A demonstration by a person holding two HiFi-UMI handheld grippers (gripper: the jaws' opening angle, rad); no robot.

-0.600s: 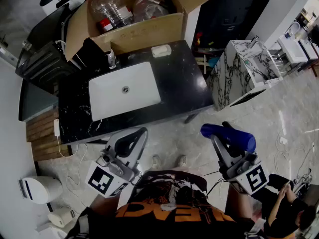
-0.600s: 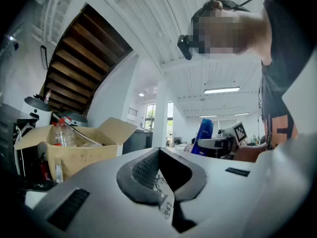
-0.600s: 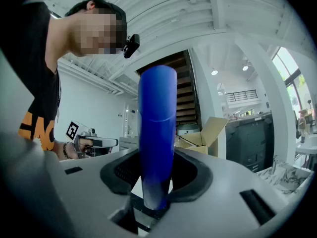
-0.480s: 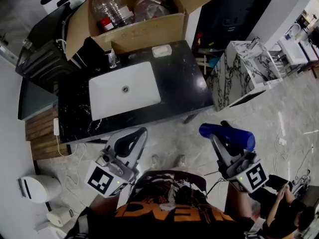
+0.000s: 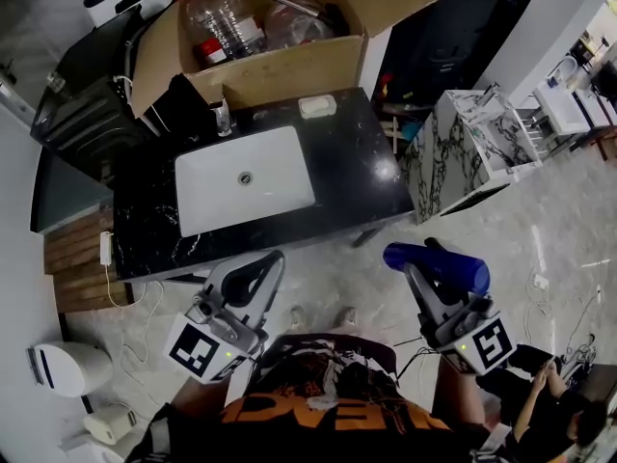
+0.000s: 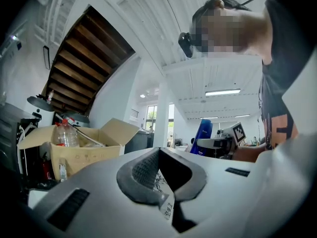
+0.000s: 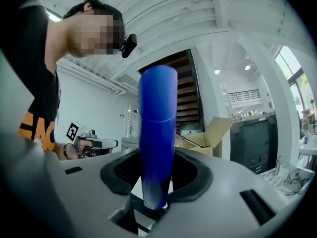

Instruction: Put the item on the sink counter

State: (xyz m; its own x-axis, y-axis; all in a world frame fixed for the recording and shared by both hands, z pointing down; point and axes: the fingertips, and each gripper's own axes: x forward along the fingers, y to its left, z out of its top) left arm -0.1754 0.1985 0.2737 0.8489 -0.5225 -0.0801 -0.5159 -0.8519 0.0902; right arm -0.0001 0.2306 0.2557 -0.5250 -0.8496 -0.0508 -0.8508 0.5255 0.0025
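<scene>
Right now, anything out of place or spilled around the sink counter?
Nothing looks spilled or broken. One oddity: an open cardboard box stuffed with plastic bottles sits hard against the back edge of the black counter, right behind the faucet. Odd clutter beside a sink.

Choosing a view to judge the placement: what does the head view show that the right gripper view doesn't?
Only the head view shows the white sink, black counter and soap bar. Only the right gripper view shows the staircase. Both show the blue bottle in the right gripper, the left gripper and the cardboard box.
</scene>
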